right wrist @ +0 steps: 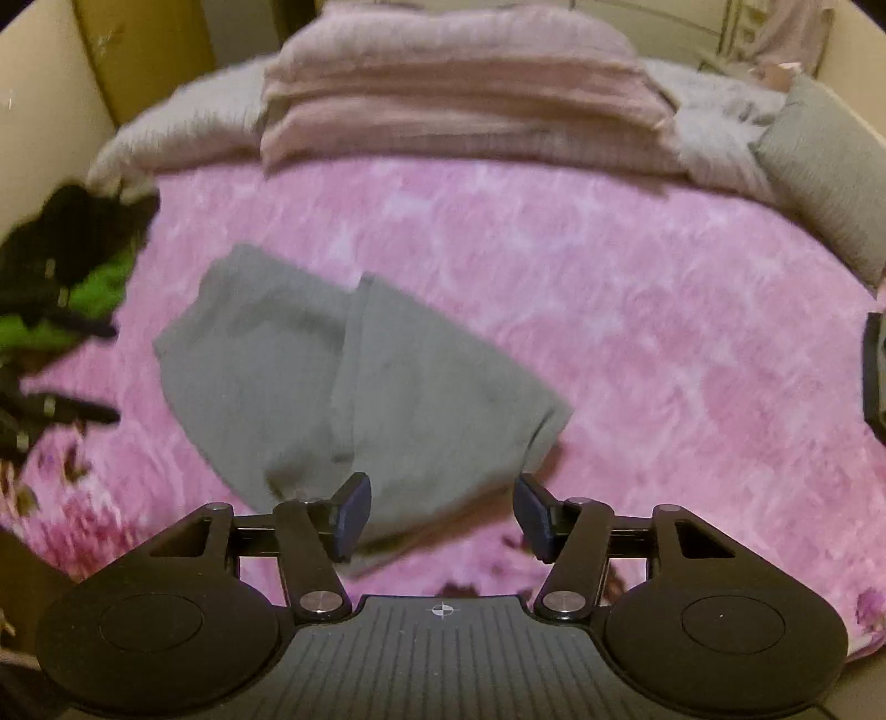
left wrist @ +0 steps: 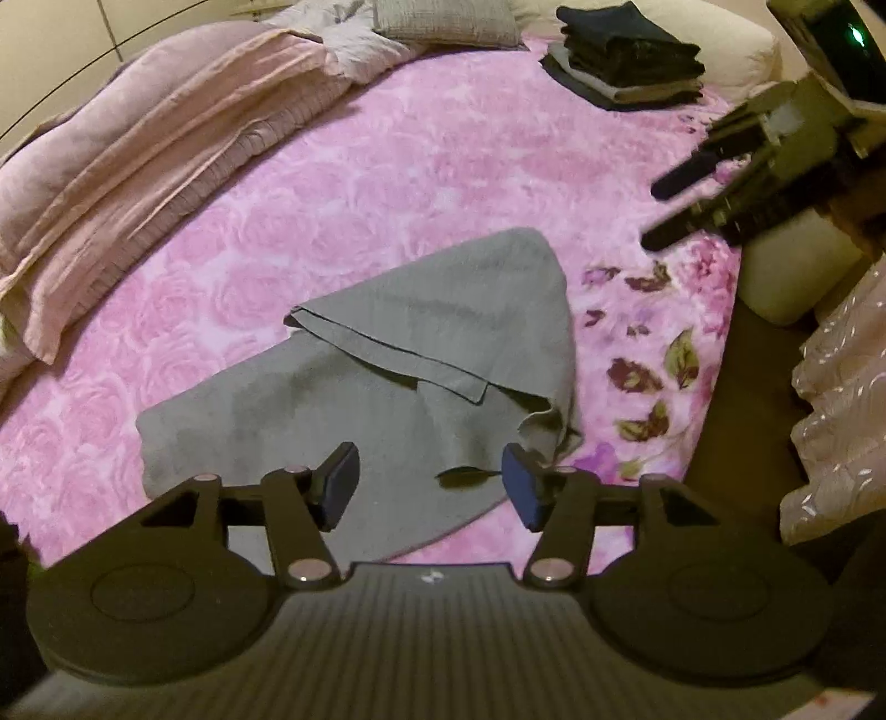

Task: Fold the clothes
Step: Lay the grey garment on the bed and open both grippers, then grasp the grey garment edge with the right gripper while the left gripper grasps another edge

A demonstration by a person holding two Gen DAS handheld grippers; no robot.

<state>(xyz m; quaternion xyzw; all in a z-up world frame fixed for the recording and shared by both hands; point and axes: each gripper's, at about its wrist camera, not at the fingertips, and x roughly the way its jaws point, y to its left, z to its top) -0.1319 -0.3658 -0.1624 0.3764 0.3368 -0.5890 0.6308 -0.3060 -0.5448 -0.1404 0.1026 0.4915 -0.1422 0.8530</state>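
Observation:
A grey cloth (left wrist: 387, 387) lies loosely folded on the pink rose bedspread (left wrist: 443, 166), one hemmed flap turned over its middle. My left gripper (left wrist: 432, 484) hovers over the cloth's near edge, open, with no fabric between its blue pads. My right gripper (left wrist: 673, 202) shows at the upper right, off the cloth, its two dark fingers apart. In the right wrist view the same cloth (right wrist: 354, 376) lies ahead and to the left, and my right gripper (right wrist: 443, 512) stands open above its near corner, holding nothing. The left gripper (right wrist: 94, 371) appears blurred at the left edge.
A stack of folded dark clothes (left wrist: 626, 55) sits at the far right of the bed. Folded pink blankets (left wrist: 138, 166) and a grey pillow (left wrist: 443, 22) line the far side. The bed's edge and a pale shiny fabric (left wrist: 841, 387) are at the right.

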